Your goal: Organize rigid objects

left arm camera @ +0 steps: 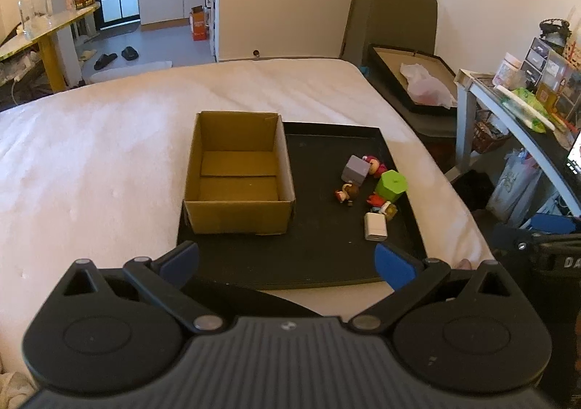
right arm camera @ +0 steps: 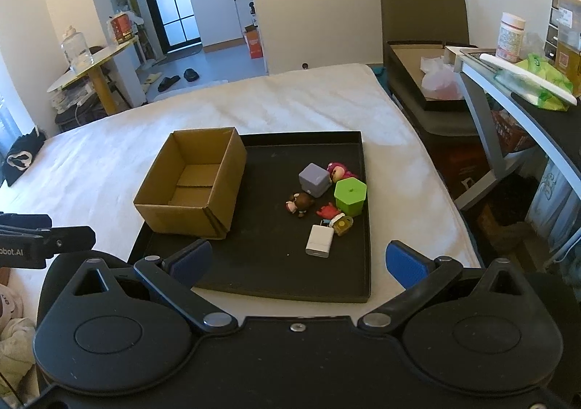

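A black tray (left arm camera: 326,263) (right arm camera: 254,274) lies on the white bed. An empty cardboard box (left arm camera: 238,173) (right arm camera: 192,183) stands in its left half. To the right lie a grey cube (left arm camera: 355,170) (right arm camera: 315,179), a green hexagonal block (left arm camera: 391,187) (right arm camera: 350,196), a white rectangular block (left arm camera: 376,226) (right arm camera: 320,240) and several small toy figures (left arm camera: 346,193) (right arm camera: 300,203). My left gripper (left arm camera: 287,263) is open and empty over the tray's near edge. My right gripper (right arm camera: 299,263) is open and empty, also at the near edge.
The white bed (left arm camera: 109,154) (right arm camera: 90,162) stretches left and back. A desk with clutter (left arm camera: 526,107) (right arm camera: 526,82) and a second dark tray with a plastic bag (left arm camera: 425,82) (right arm camera: 435,82) stand to the right. A round yellow table (right arm camera: 94,64) is far left.
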### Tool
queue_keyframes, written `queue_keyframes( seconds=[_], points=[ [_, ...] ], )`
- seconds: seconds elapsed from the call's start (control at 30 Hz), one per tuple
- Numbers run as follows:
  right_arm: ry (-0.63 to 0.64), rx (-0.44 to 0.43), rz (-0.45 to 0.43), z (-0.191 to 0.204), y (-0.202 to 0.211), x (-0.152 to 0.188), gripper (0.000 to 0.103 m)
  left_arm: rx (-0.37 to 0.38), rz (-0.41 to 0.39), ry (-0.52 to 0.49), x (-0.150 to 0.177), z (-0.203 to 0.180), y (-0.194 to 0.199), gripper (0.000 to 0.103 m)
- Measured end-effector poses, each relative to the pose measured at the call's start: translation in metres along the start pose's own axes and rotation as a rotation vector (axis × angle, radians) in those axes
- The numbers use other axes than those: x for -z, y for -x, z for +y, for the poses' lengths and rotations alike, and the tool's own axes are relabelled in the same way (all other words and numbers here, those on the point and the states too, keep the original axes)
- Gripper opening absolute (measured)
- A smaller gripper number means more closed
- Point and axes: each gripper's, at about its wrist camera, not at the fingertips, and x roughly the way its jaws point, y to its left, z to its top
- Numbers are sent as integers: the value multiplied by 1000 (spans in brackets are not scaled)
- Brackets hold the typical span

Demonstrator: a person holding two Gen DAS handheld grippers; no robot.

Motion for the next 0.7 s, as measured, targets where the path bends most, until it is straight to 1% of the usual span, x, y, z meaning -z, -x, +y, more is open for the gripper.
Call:
queue_keyframes(
  seconds=[0.2,0.27,0.53,0.7],
  points=[
    [-6,-6,14,2,-2,2,103,-16,2,1,0,1,2,103],
    [-24,-29,20,1,-2,1,103,-17,2,4,1,2,2,103],
    [-20,4,19,3,-1,1,103,-22,-6,11,0,4,5,103],
    [-19,5,19,6,-2,3,103,-22,-5,9,0,5,5,103]
  ],
)
